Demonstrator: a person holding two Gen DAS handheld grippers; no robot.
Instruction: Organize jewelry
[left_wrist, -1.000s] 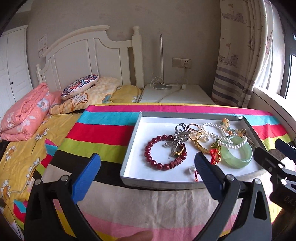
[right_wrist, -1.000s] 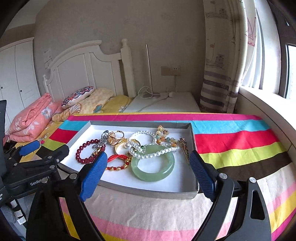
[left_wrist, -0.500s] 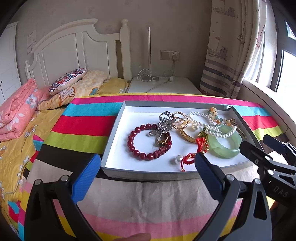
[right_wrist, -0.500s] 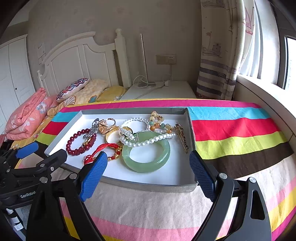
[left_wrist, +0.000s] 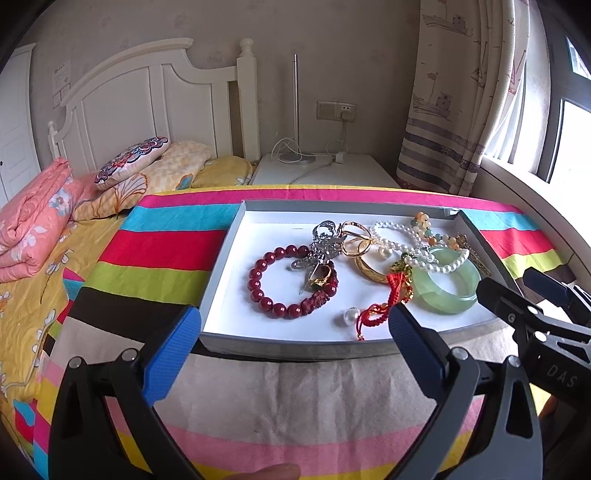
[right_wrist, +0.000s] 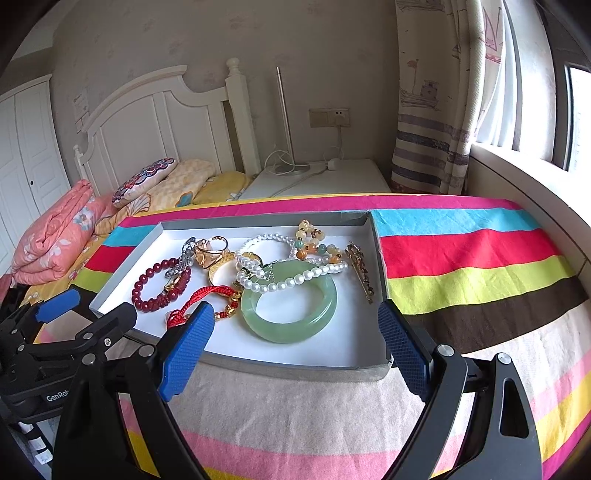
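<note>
- Left gripper (left_wrist: 293, 334) sits low in the left wrist view, blue pads spread wide, nothing between them, hanging just short of the tray's (left_wrist: 221, 258) near rim.
- Right gripper (right_wrist: 295, 332) is gaping too in its own view, empty, its pads framing the tray's near right corner.
- Tray lies mid-frame on the striped cloth (left_wrist: 155, 251), all the jewelry heaped in its right half.
- Red bead bracelet (left_wrist: 258, 284) lies centre of the left view, a silver brooch (left_wrist: 325, 243) draped across its upper right.
- Green bangle (right_wrist: 291, 314) lies flat, front and centre in the right view, with a pearl strand (right_wrist: 295, 277) running over its top edge.
- Red cord charm (right_wrist: 207, 295) lies just left of the bangle, beside the right gripper's left pad.
- Gold rings (right_wrist: 214, 247) sit behind, tangled; can't separate them.
- Loose pearl (left_wrist: 351, 314) rests near the front rim.
</note>
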